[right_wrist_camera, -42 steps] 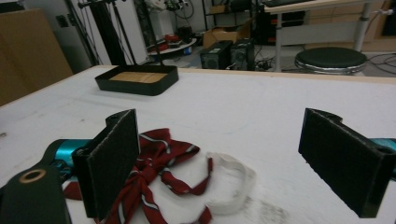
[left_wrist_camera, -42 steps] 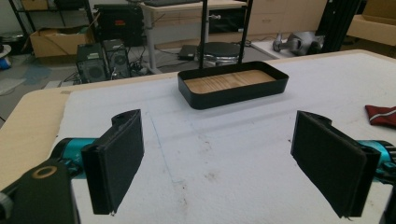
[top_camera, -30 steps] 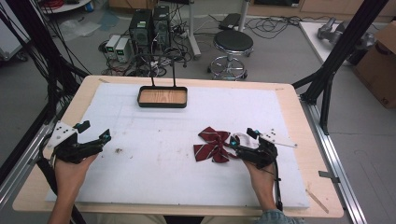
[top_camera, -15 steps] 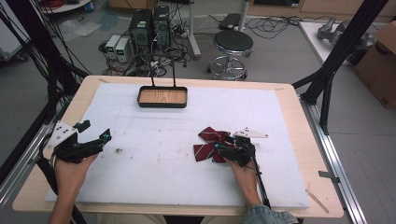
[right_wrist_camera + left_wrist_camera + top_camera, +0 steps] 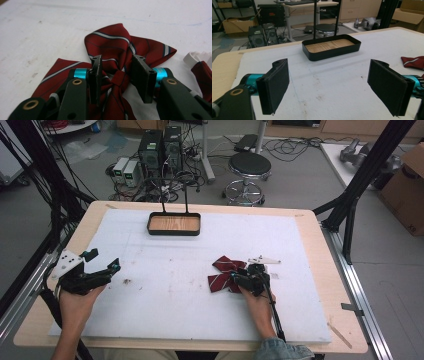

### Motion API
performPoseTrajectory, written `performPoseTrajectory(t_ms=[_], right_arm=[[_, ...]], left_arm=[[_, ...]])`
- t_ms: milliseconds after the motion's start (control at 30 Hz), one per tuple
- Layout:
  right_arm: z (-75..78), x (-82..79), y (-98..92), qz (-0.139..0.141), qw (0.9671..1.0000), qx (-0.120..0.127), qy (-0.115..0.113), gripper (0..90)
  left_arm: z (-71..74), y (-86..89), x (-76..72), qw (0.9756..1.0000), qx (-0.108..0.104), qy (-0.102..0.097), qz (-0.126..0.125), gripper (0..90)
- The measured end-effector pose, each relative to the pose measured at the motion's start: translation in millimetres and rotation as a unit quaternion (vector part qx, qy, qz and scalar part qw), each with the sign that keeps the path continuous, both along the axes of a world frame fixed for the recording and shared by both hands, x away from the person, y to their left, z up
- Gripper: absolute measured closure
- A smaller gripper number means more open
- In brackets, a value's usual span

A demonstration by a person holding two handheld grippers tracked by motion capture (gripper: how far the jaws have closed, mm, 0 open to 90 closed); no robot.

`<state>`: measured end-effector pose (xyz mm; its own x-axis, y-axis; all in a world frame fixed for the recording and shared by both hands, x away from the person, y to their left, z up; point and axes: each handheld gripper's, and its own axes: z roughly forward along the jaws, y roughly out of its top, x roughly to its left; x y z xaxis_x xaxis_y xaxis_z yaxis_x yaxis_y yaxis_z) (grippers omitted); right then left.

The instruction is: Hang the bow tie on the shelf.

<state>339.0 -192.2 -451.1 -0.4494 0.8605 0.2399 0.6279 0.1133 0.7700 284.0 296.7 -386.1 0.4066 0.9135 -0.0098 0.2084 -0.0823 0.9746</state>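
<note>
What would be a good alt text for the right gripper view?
The right gripper has its two black jaws either side of the centre knot of a dark red striped bow tie, not yet closed on it. The tie lies on a white table cover.

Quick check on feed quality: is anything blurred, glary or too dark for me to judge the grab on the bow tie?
High view: even light, soft detail, the right gripper reads as a dark lump against the bow tie. Right gripper view: bow tie sharp, jaws nearest the lens slightly soft, no glare. Left gripper view: the left gripper and tray clear, background shelves dim.
</note>
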Motion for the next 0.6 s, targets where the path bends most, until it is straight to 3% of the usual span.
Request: performPoseTrajectory(t_ms=[100,267,400,600], right_arm=[[0.3,-0.4,5.9,-0.001,0.9995,-0.032,-0.005,61.2],[1.1,-1.7,13.9,-0.01,0.9966,-0.081,-0.015,71.4],[1.6,-0.7,11.7,-0.013,0.9972,-0.072,-0.014,73.7],[15.6,2.0,8.6,-0.001,0.9982,-0.025,-0.054,74.1]], left_arm=[[0.0,-0.7,0.0,1.0,0.0,-0.001,0.0,18.2],[0.7,-0.7,-0.4,1.0,-0.001,-0.002,-0.001,18.3],[1.4,0.3,-0.7,1.0,-0.001,-0.003,-0.001,18.3],[0.4,0.6,0.8,1.0,-0.002,-0.003,0.0,18.3]])
